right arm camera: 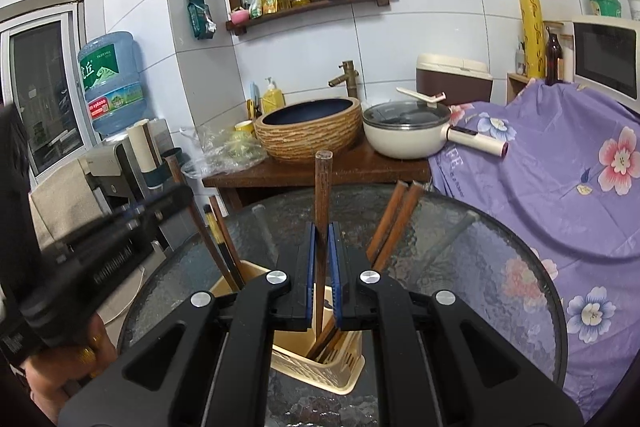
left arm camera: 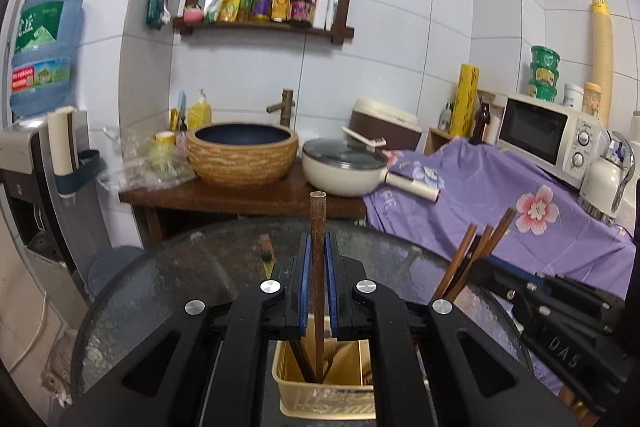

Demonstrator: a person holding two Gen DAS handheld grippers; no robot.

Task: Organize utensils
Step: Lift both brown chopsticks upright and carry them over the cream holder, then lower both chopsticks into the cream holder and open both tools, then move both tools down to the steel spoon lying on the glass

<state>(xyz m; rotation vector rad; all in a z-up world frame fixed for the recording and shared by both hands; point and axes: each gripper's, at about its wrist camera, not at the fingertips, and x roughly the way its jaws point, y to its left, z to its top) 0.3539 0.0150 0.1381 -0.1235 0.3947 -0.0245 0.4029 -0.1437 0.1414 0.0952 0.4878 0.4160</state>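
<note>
A cream plastic utensil basket [left arm camera: 316, 393] stands on the round glass table [left arm camera: 160, 291]; it also shows in the right wrist view [right arm camera: 340, 363]. My left gripper [left arm camera: 319, 247] is shut on a brown chopstick [left arm camera: 318, 227] held upright, its lower end inside the basket. My right gripper [right arm camera: 323, 239] is shut on another brown chopstick [right arm camera: 322, 187], upright, its lower end in the basket. More chopsticks [right arm camera: 394, 223] lean out of the basket on the right, and others [right arm camera: 220, 243] on the left. The right gripper's body [left arm camera: 560, 311] shows at the right of the left wrist view.
Behind the table a wooden counter [left arm camera: 240, 193] carries a woven basin [left arm camera: 243, 153] and a lidded white pan [left arm camera: 344, 165]. A purple flowered cloth [left arm camera: 520, 211] covers the surface to the right, with a microwave [left arm camera: 548, 137]. A water dispenser [left arm camera: 36, 155] stands left.
</note>
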